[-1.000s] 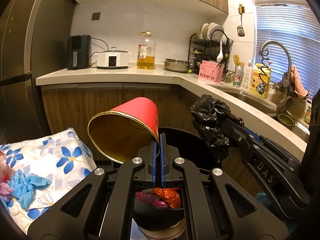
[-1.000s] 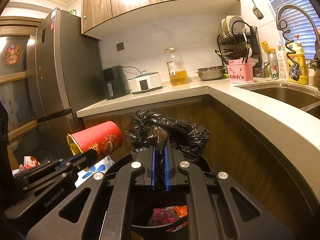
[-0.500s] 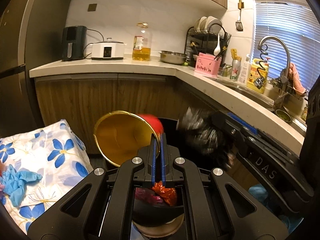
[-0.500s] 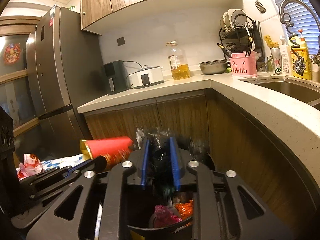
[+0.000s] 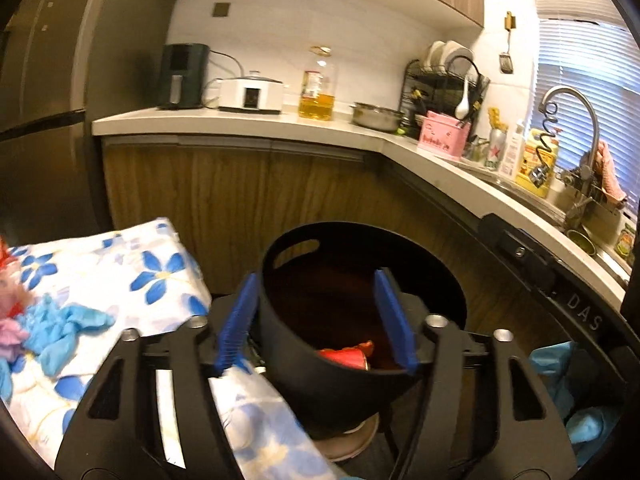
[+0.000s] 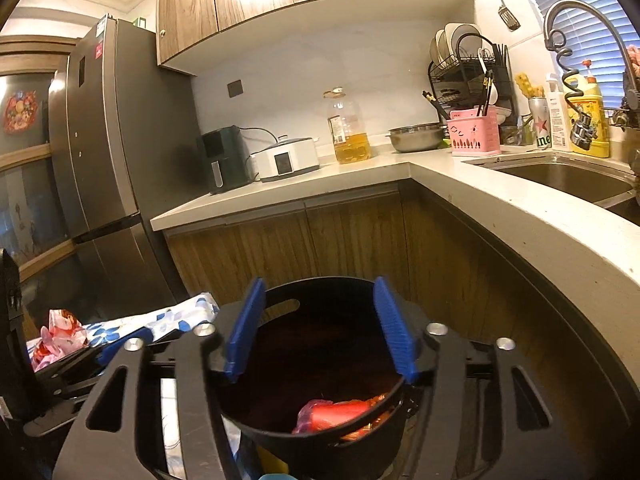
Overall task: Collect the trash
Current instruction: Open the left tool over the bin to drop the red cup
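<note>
A black bin (image 5: 352,226) stands on the floor below both grippers. My left gripper (image 5: 316,324) hangs over its near rim, jaws opening, nothing between the blue pads. A red paper cup (image 5: 344,358) lies inside at the bottom. My right gripper (image 6: 320,332) is also over the bin (image 6: 340,280), jaws opening and empty. Under it lie the red cup (image 6: 340,412) and a pink wrapper (image 6: 306,414). I cannot make out the black bag in the dark interior. Each gripper shows in the other's view: right gripper (image 5: 504,240), left gripper (image 6: 120,346).
A floral cloth (image 5: 100,272) left of the bin carries blue gloves (image 5: 60,328) and a red wrapper (image 6: 60,332). Wooden cabinets under an L-shaped counter (image 6: 460,188) close in behind and to the right. A grey fridge (image 6: 100,160) stands at the left.
Both grippers went from shut to open. The red cup left my left gripper and now lies in the bin. The black bag dropped out of my right gripper. My left gripper sank toward the bin.
</note>
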`<state>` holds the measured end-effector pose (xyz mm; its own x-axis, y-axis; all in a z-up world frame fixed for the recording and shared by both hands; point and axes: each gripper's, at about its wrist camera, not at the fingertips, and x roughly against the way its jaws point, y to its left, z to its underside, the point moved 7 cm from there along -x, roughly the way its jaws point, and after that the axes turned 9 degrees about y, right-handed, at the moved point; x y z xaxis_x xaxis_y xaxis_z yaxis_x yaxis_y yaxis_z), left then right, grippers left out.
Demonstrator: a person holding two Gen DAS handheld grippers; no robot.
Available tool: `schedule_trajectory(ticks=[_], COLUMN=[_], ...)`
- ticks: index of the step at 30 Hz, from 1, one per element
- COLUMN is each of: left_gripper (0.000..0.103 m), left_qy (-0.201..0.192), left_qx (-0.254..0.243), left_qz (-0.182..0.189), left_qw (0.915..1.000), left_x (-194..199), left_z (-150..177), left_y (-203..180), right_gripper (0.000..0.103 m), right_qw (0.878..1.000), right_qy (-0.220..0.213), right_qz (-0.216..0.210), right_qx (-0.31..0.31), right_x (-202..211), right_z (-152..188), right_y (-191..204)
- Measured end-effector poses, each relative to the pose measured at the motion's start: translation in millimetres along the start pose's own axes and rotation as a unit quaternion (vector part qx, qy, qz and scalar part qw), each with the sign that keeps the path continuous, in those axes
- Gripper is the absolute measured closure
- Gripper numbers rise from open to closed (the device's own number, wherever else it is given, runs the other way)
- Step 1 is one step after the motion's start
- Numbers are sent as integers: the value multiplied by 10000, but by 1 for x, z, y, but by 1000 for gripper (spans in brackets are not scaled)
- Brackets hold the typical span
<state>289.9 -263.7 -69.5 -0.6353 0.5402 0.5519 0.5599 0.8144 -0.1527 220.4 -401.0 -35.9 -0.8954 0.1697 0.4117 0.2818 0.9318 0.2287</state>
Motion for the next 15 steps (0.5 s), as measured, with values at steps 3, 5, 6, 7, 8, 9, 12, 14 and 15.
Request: schedule_trajectory(ticks=[3, 5, 6, 7, 8, 9, 12, 14, 15], left_gripper=[23, 13, 11, 9, 8, 7, 7, 7, 7], left_qy=[-152, -270, -345, -409, -488, -522, -627, -669, -694], left_qx=[164, 273, 321, 350, 392, 427, 619, 724, 800], left_qz=[-175, -388, -542, -711, -953, -1089, -1426, -1553, -1636], left_qw=[9996, 9985, 9974, 9960, 9935, 9918, 9859, 9829, 9808], left_x=[19, 34, 43, 51, 61, 67, 92, 106, 114], left_z=[7, 11, 14, 18, 22, 25, 34, 40, 44], left_y=[10, 20, 26, 32, 40, 45, 65, 76, 84], right_gripper=[32, 28, 26, 24, 23, 22, 20, 19, 19], right_qw=[10000, 9999, 9998, 9997, 9996, 9994, 9988, 9984, 9981], right_qy=[8, 33, 50, 61, 73, 96, 150, 163, 162], right_qz=[-59, -108, -143, -179, -220, -266, -395, -467, -493], right_qx=[26, 86, 113, 133, 152, 177, 229, 292, 334], right_x=[8, 13, 16, 18, 21, 24, 31, 35, 38], right_z=[5, 9, 12, 15, 17, 21, 30, 35, 38], right_y=[7, 15, 19, 22, 25, 30, 44, 53, 59])
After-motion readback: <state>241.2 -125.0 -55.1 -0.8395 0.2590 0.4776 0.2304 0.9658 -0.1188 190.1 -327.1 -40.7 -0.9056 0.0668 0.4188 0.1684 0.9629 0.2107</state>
